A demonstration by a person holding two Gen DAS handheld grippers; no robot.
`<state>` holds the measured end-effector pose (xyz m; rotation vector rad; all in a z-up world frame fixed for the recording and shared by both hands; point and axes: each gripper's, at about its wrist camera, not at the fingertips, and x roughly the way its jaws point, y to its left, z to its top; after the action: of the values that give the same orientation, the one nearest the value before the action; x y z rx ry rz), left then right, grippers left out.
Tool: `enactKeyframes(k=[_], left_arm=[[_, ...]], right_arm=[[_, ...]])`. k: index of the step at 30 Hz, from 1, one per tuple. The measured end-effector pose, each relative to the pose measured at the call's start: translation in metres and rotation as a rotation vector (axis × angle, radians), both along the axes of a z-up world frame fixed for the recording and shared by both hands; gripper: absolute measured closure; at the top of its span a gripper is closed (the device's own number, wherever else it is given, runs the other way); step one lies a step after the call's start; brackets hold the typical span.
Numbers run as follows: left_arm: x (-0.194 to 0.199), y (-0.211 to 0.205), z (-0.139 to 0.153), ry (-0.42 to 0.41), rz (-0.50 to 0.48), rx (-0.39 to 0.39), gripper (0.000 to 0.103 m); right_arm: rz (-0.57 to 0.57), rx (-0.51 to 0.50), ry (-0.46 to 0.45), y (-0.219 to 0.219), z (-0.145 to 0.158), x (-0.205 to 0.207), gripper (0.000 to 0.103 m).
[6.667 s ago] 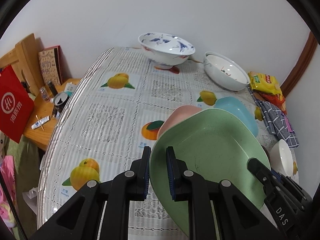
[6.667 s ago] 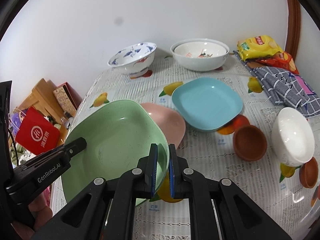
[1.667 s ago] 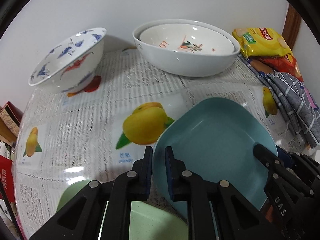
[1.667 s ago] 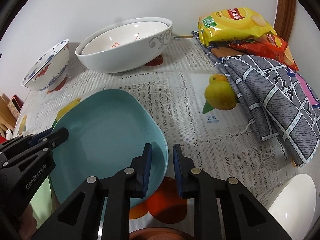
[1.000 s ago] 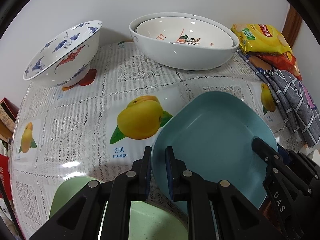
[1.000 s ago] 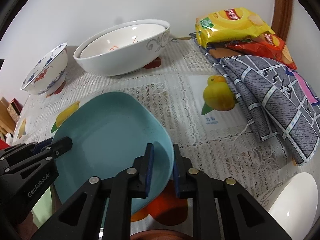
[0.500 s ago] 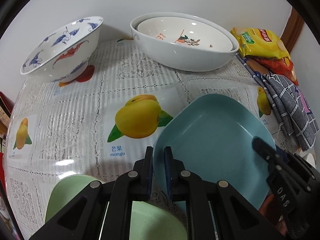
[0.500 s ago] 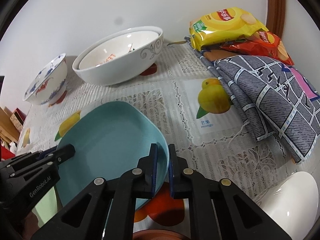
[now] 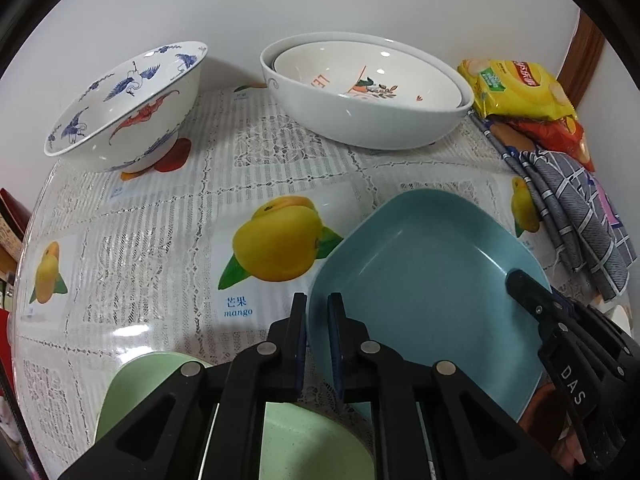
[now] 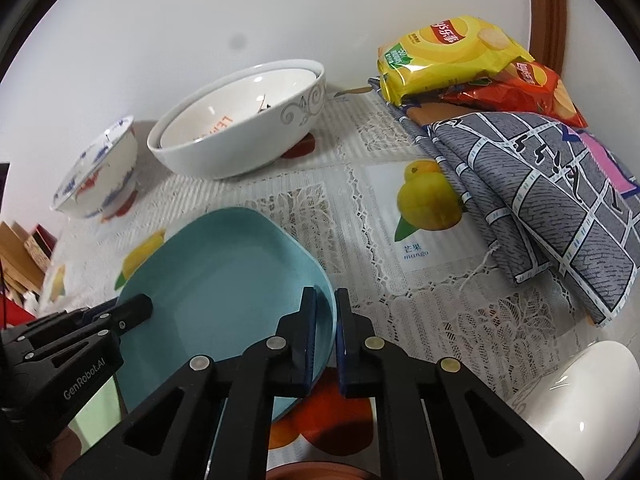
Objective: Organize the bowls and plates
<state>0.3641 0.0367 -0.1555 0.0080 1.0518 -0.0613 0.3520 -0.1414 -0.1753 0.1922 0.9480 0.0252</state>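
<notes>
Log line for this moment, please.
step: lift blue plate | left gripper: shut on rim | right gripper: shut on opposite rim | green plate: below left

Teal square plate (image 9: 432, 280); pale green plate (image 9: 312, 436); white bowl (image 9: 124, 108) with blue cranes; grey checked cloth (image 10: 532, 184); white lace tablecloth (image 9: 160, 232) printed with mangoes.

My left wrist camera sits low behind the left claw (image 9: 317, 318), looking close over the blue plate (image 9: 424, 288) toward the wall. My right wrist camera looks likewise from the plate's opposite rim, behind the right claw (image 10: 325, 314). Both views share the plate (image 10: 224, 276) and the nested white bowls (image 9: 360, 92) beyond it.
</notes>
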Motion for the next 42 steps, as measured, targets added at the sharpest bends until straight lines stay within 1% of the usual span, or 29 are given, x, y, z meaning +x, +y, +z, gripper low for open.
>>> enactKeyframes(k=[5,10,14,18,22,28,33,42], left_arm=[[-0.005,0.000,0.010,-0.015,-0.002,-0.007,0.093],[-0.010,-0.001,0.024,-0.031,-0.011,-0.013,0.093],[-0.017,-0.003,0.035,-0.045,-0.020,-0.011,0.093],[-0.028,-0.002,0.049,-0.068,-0.023,-0.016,0.093],[-0.041,-0.001,0.064,-0.091,-0.023,-0.029,0.093],[-0.074,0.005,0.081,-0.093,-0.024,-0.055,0.094],[-0.109,0.012,0.095,-0.111,-0.013,-0.050,0.094],[-0.154,0.028,0.121,-0.152,0.015,-0.040,0.094]], right_arm=[[-0.001,0.024,-0.015,-0.002,0.008,-0.004,0.095],[0.000,0.008,-0.052,0.000,0.023,-0.013,0.095],[-0.014,-0.004,-0.085,0.001,0.035,-0.025,0.095],[-0.044,0.028,-0.095,-0.001,0.046,-0.040,0.095],[-0.054,0.034,-0.111,0.001,0.062,-0.056,0.095],[-0.066,0.059,-0.110,0.002,0.080,-0.088,0.095],[-0.062,0.066,-0.126,0.007,0.093,-0.116,0.096],[-0.037,0.080,-0.162,0.021,0.119,-0.160,0.096]])
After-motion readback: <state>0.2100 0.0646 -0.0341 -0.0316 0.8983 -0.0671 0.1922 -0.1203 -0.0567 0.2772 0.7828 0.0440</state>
